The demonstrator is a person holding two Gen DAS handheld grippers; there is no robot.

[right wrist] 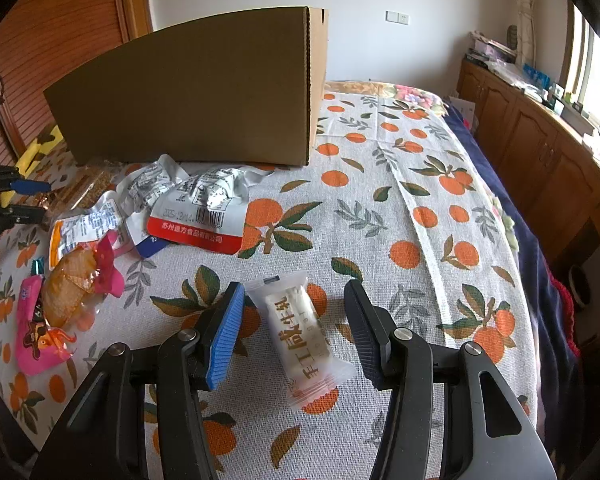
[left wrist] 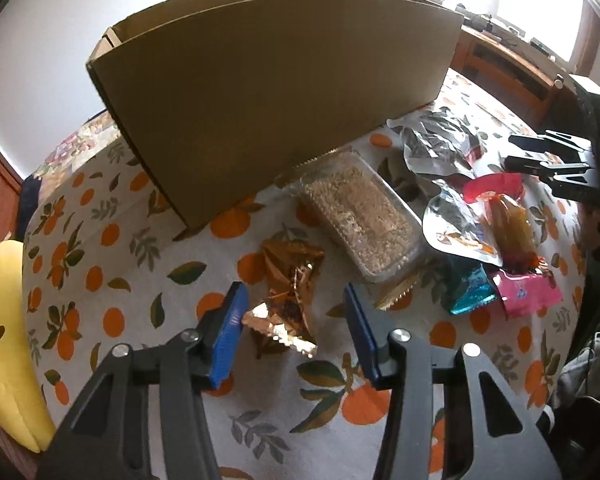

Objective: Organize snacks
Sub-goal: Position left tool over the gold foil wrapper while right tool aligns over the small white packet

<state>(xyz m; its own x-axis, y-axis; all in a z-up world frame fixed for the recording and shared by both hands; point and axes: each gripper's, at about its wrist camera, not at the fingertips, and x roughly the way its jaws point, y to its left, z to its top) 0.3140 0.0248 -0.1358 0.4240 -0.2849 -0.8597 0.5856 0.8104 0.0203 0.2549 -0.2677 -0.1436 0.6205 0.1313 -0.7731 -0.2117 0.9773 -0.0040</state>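
Orange-print tablecloth covers the work surface; wooden cabinets line the wall under a bright window. Yellow banana-shaped cushion at far left, off the cloth's edge. Cardboard box stands upright at the back of the cloth, top open.

Left gripper: jaws spread wide, holding nothing, just above the cloth. Crumpled gold foil wrapper lies on the cloth between its blue pads. Clear tray of grain snack sits just beyond, one end close to the box base. Right of that, a loose heap: silver pouches, a wrapped brown pastry, a teal packet, a pink packet, overlapping.

Right gripper: jaws also spread, empty. White wrapped candy bar with brown lettering lies flat between its fingers, touching neither. Silver pouch with red band lies near the box front.
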